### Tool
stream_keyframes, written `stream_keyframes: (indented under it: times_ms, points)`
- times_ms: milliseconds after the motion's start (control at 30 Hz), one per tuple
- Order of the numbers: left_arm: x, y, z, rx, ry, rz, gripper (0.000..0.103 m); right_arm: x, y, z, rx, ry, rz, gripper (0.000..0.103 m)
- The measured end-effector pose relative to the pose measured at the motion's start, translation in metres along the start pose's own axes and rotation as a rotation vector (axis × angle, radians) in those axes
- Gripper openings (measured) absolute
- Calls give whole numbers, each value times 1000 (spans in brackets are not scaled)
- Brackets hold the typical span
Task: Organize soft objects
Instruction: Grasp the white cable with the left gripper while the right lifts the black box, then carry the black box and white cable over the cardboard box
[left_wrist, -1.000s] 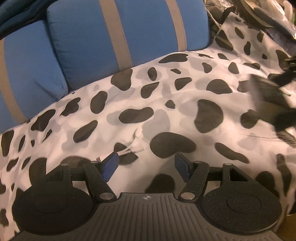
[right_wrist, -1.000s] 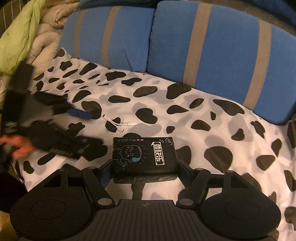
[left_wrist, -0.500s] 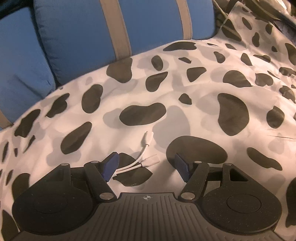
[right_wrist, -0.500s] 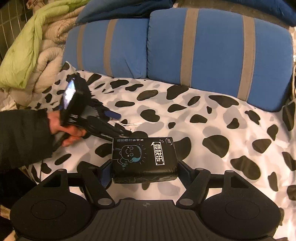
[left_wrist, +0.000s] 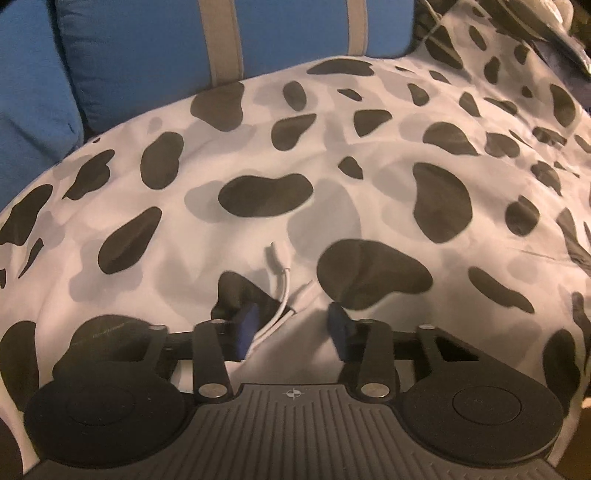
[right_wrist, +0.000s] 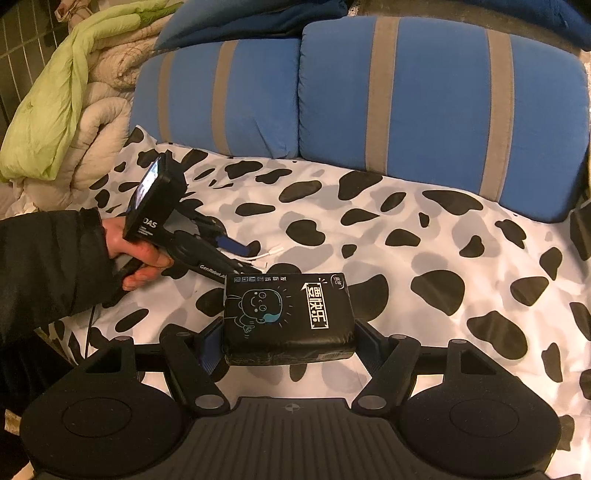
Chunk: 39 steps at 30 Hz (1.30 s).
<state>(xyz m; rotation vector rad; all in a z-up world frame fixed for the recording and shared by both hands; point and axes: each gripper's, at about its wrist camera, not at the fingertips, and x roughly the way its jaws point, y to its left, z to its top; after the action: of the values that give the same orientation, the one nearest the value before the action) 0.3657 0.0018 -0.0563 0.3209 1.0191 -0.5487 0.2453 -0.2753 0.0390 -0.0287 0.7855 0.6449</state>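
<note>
We have the right gripper (right_wrist: 290, 338) clamped across the soft, light black plastic tissue pack (right_wrist: 288, 317) over the cow-print sheet (right_wrist: 424, 258), while the left gripper (left_wrist: 291, 325), jaws just narrowing but not pinching, straddles the thin, limp white adapter cable (left_wrist: 280, 280), best taken mid-cord.

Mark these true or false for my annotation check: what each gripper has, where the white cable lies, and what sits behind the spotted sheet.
1. The right gripper holds a black packet. True.
2. The white cable lies on a blue pillow. False: it lies on the spotted sheet.
3. The left gripper is at the cable, its jaws just closing around it and bunched sheet. True.
4. The pillows behind the sheet are plain red. False: blue with grey stripes.
5. A green quilt lies on the packet. False: it is piled at the far left.
</note>
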Motion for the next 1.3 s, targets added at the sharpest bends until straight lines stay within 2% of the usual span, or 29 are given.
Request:
stream_keyframes:
  times_ms: [167,300,500,767,1167,1300]
  points:
    - [-4,-6,-5,27,26,-14,17,-1,0,1,-4,-12,-11,74]
    - [-9,-15,-10,57,44,1,7,1,2,4,4,-16,-22,74]
    - [-18,-22,-15,35,35,29,6,13,7,6,-12,15,-49,74]
    - [-51,-34,-14,-51,-38,66,6,20,11,8,-12,30,-80,74]
    - [-95,-62,-30,-125,-75,137,6,8,15,-12,-26,65,-128,74]
    - [-110,-71,-35,-146,-99,136,6,1,16,-19,-13,68,-150,74]
